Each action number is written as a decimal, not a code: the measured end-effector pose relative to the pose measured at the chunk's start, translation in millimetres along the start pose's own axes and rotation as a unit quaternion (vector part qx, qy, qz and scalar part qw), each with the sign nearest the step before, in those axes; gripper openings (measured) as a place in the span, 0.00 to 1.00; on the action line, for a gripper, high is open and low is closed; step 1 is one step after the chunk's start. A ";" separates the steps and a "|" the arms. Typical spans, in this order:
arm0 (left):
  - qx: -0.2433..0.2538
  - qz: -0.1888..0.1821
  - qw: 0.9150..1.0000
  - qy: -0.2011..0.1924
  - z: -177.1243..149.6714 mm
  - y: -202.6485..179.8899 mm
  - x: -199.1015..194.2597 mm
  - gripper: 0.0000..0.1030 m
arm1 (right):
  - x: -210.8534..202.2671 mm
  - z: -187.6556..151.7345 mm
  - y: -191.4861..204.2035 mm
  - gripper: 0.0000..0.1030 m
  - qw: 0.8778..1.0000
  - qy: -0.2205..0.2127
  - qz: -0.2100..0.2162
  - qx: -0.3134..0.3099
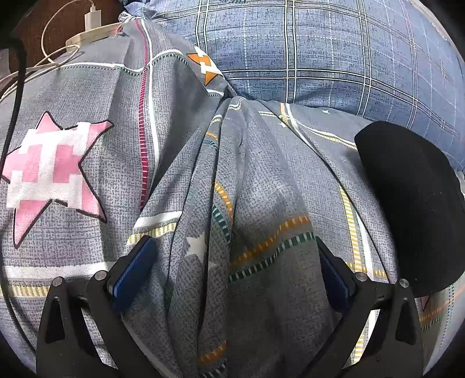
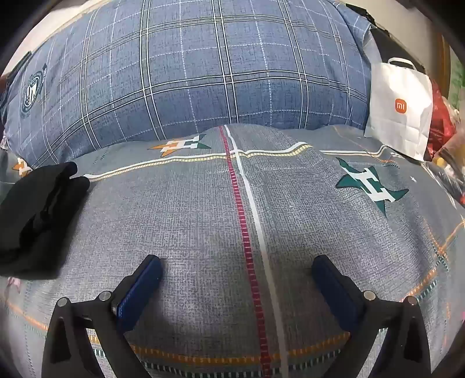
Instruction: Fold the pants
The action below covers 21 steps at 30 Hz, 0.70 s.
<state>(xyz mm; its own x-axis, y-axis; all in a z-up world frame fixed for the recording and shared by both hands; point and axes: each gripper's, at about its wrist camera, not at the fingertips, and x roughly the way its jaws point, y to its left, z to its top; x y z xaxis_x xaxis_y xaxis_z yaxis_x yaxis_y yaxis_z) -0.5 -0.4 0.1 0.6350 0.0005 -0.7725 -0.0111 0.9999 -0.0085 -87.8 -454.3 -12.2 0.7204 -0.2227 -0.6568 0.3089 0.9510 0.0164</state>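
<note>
Lying folded on the bedsheet point(image 2: 203, 221): black pants point(image 2: 37, 221), left of the right claw point(image 2: 237, 279) and right of the left claw point(image 1: 232, 256). Both spread, gripping nothing. Folding apparently finishing.

Left wrist view: open gripper over rumpled grey bedsheet, black pants at right

Left gripper point(image 1: 232, 250) points down at the grey patterned sheet point(image 1: 87, 232), jaws spread wide; blue pads point(image 1: 133, 267) flank a raised ridge of bunched sheet fabric point(image 1: 232, 189) with nothing pinched. Pink pixel star print point(image 1: 52, 171) at left, small orange star point(image 1: 205, 65) further up. Folded black pants point(image 1: 412, 209) lie on the sheet near the right finger, apart from it. Blue plaid quilt point(image 1: 319, 52) bulks beyond. Upper left corner: white charger point(image 1: 93, 17) in a power strip point(image 1: 90, 36), white cables point(image 1: 49, 55) trailing, one dark cable point(image 1: 17, 72)
</note>
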 end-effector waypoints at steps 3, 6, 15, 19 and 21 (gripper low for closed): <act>-0.003 -0.003 1.000 0.000 -1.2 0.6 -0.7 1.00 | 0.3 -0.2 0.5 1.00 1.000 0.001 -0.005 -0.005; -0.003 -0.003 1.000 0.000 -3.2 1.3 -2.5 1.00 | 0.1 -0.2 -0.2 1.00 1.000 0.001 -0.004 -0.004; -0.003 -0.003 1.000 0.004 -1.4 0.9 -2.4 1.00 | 0.6 -0.7 0.3 1.00 1.000 0.002 -0.005 -0.005; -0.003 -0.003 1.000 0.004 -1.0 0.6 -1.8 1.00 | 0.6 -0.9 0.3 1.00 1.000 0.002 -0.005 -0.006; -0.003 -0.003 1.000 0.004 -1.0 0.6 -1.6 1.00 | 0.7 -0.9 0.4 1.00 1.000 0.002 -0.006 -0.006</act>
<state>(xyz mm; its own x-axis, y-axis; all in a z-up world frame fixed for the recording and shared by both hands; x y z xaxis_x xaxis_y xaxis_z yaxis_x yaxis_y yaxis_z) -2.3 0.2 0.8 0.6293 -0.0058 -0.7772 -0.0117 0.9998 -0.0169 -87.7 -453.8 -13.3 0.7142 -0.2323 -0.6603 0.3097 0.9508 0.0005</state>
